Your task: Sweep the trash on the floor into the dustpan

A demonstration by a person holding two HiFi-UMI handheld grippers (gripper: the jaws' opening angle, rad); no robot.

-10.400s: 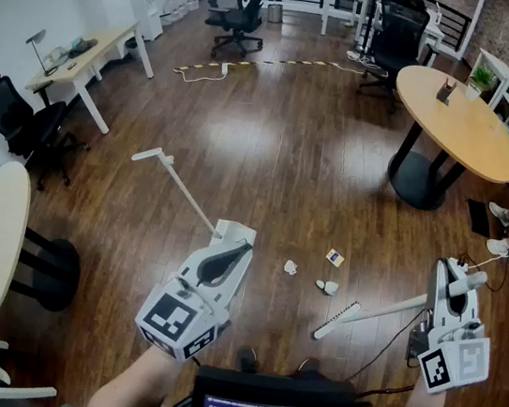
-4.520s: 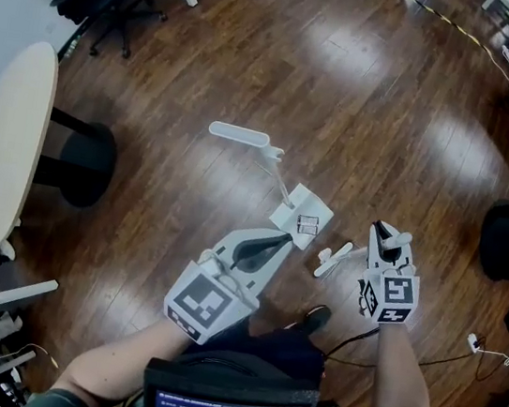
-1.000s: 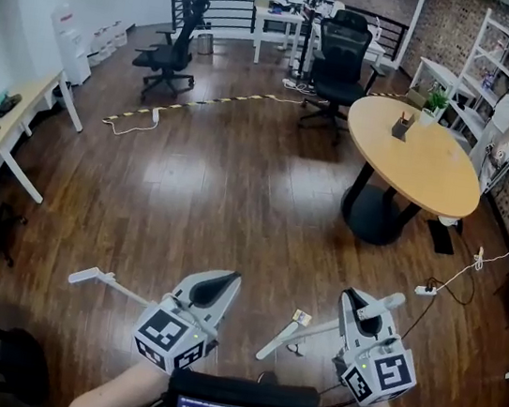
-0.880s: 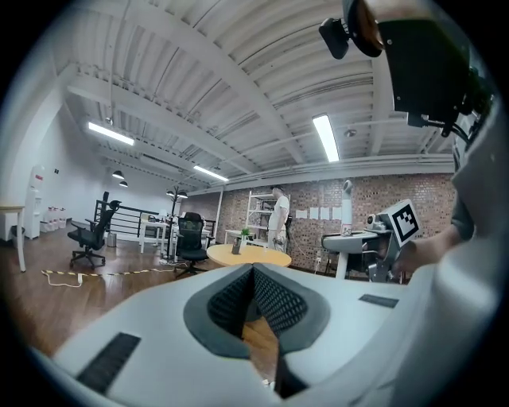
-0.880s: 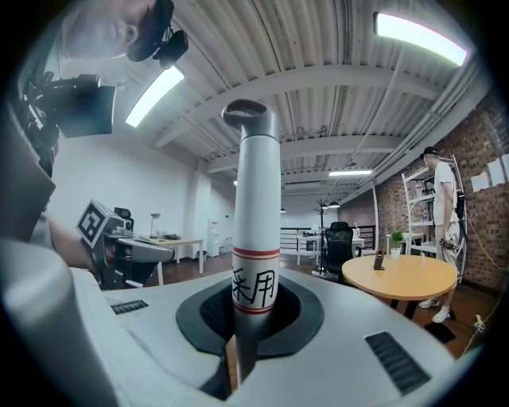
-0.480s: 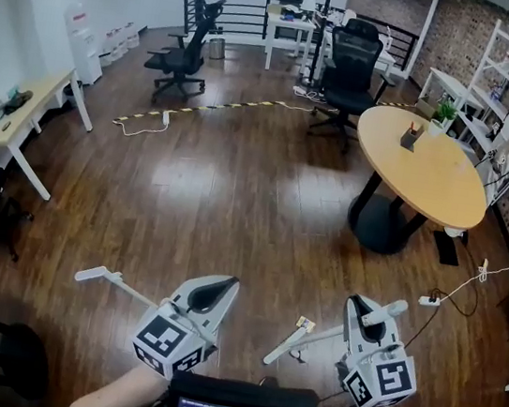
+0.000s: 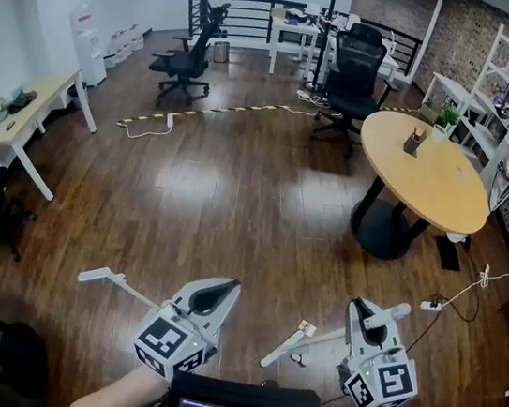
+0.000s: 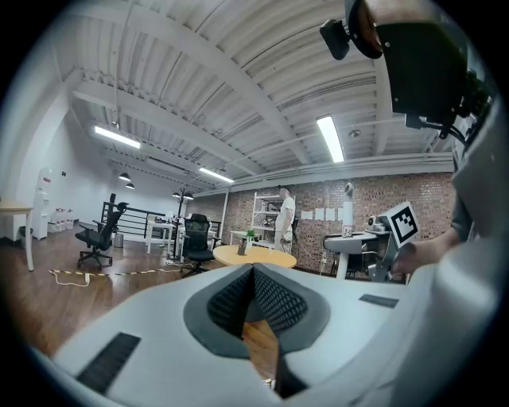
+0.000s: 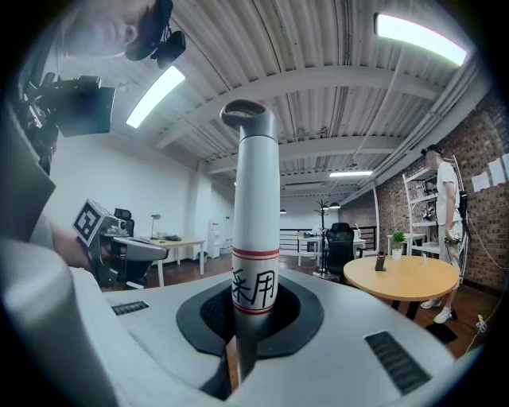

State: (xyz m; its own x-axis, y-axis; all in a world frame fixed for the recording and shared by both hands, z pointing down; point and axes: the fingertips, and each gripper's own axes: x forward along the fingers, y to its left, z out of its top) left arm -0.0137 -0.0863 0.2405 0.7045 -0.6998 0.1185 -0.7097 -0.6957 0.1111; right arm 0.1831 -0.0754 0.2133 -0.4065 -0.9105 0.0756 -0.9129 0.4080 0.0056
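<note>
The right gripper (image 7: 367,316) has its jaws clamped tight on the white plastic broom (image 9: 254,238), just below the cap of its red-banded handle. The brush end slants down over the dark wooden floor (image 7: 237,195). The left gripper (image 7: 215,289) has its jaws pressed together, apparently nipping a thin part of the white long-handled dustpan (image 7: 117,285), whose handle juts out from beneath it. Both look light, stiff and smooth, so a hold nearer mid-shaft should curb swinging.

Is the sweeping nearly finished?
Seemingly close. No other litter shows on the floor. In hand: the right gripper grips the broom, the left gripper carries the dustpan handle. Left: a yellowish scrap beside the broom; the pan is hidden, contents unconfirmed.
</note>
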